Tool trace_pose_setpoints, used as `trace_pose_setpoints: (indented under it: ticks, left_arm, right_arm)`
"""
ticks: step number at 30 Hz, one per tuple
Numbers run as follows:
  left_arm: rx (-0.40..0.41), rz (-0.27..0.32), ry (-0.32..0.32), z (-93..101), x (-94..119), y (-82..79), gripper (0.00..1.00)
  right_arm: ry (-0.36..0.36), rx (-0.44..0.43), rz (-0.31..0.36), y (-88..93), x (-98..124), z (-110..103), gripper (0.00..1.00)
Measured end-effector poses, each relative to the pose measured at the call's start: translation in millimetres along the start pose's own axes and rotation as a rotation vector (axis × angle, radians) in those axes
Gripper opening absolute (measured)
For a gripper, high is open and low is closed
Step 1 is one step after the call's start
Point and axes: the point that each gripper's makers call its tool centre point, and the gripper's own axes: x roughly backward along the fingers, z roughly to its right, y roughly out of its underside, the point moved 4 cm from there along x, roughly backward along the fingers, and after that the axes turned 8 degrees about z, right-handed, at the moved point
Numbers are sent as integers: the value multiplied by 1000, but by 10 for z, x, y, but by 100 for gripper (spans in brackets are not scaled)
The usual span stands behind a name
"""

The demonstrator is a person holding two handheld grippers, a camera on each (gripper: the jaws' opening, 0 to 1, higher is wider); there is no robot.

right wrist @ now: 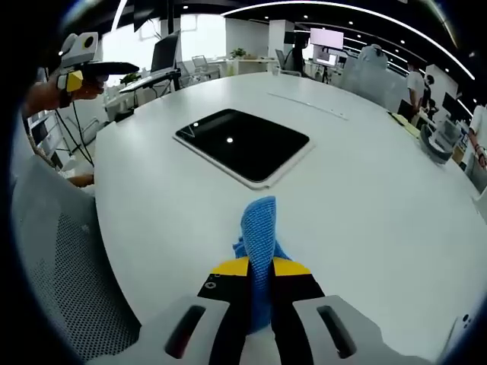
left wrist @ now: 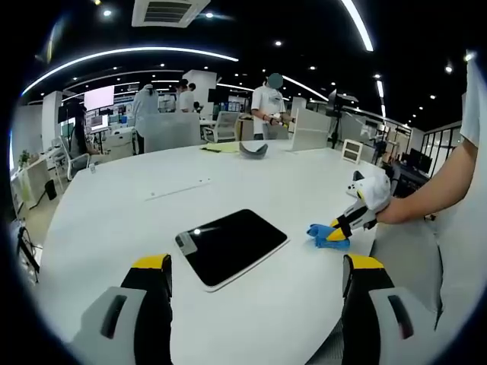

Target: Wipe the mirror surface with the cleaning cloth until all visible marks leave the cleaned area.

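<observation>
On the large white oval tabletop [left wrist: 251, 175], seen from the left gripper view, a flat rectangular mirror with a dark reflective face and a thin pale border [left wrist: 230, 245] lies near the front edge, between the two yellow-tipped jaws of the left gripper [left wrist: 255, 277]. Those jaws stand wide apart with nothing between them. Just beside the mirror, toward the tabletop's right edge, the right gripper [left wrist: 344, 226] comes in held by a person's hand, its tips closed on a crumpled bright blue cleaning cloth [left wrist: 326, 235] that rests on the white surface. The cloth is apart from the mirror, not yet on the glass.

Along the right gripper view, the right gripper [right wrist: 260, 274] pinches the blue cloth [right wrist: 259, 236] between its black, yellow-tipped jaws; the fabric stands up in a soft fold ahead of the tips. The mirror [right wrist: 245, 144] lies farther ahead toward the middle of the tabletop [right wrist: 365, 190], showing ceiling lights as bright spots. Whether marks remain on it is too fine to tell.

The cloth looks light and limp, so a firm pinch on a bunched part should hold, leaving a loose pad to drag. The mirror is probably thin, slippery and fragile, and may slide under wiping; the free left gripper could steady it at a border edge.
</observation>
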Motion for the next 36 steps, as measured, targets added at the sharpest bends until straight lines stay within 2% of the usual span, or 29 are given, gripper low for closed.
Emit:
trace_pose_setpoints:
  ticks: [16, 21, 23, 36]
  left_arm:
    - [-12, -1, 1, -16, 28, 5, 95]
    - [-12, -1, -4, -28, 35, 7, 95]
    - [-19, 1, -16, -47, 34, 6, 98]
    - [-14, -2, -10, -61, 22, 6, 98]
  right_arm:
    - [-16, -10, 56, -302, -130, 24, 4]
    - [-23, -13, 62, -364, -173, 14, 4]
    - [-27, -10, 65, -393, -190, 7, 4]
    - [-48, -8, 84, -589, -341, 1, 4]
